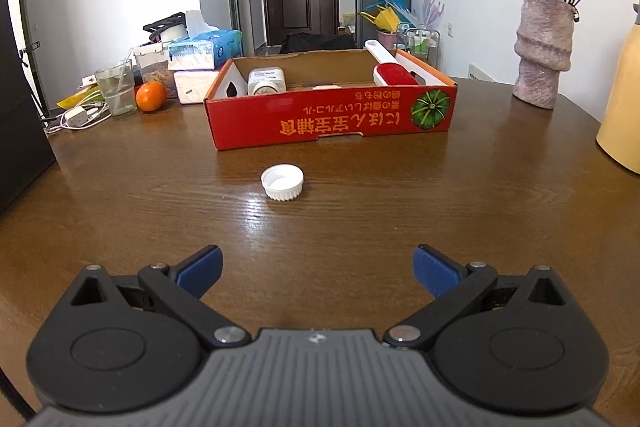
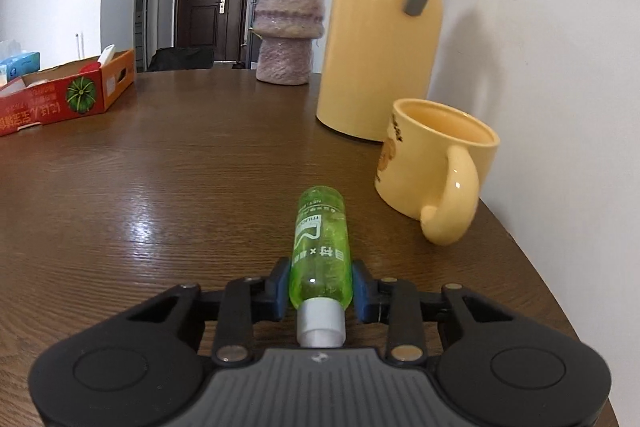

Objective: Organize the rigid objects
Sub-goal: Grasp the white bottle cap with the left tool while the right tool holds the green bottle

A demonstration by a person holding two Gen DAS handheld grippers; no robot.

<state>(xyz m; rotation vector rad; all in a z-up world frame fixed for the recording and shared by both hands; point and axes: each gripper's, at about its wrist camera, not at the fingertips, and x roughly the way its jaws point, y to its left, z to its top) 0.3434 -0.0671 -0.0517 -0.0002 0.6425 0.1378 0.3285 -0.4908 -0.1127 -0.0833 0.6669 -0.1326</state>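
Note:
My left gripper (image 1: 318, 263) is open and empty above the brown table, a short way behind a white bottle cap (image 1: 282, 181) that lies open side up. Beyond the cap stands a red cardboard box (image 1: 332, 117) holding a white jar (image 1: 266, 81) and a red lint roller (image 1: 394, 73). My right gripper (image 2: 320, 287) is shut on a green bottle (image 2: 321, 247) with a white cap, gripped near its neck and pointing forward just above the table. The box also shows at the far left of the right wrist view (image 2: 60, 99).
A yellow mug (image 2: 436, 167) and a yellow thermos (image 2: 384, 27) stand close on the right of the green bottle, with a pink vase (image 2: 288, 27) behind. In the left wrist view an orange (image 1: 151, 96), a glass (image 1: 116, 89) and tissue packs (image 1: 204, 51) sit left of the box.

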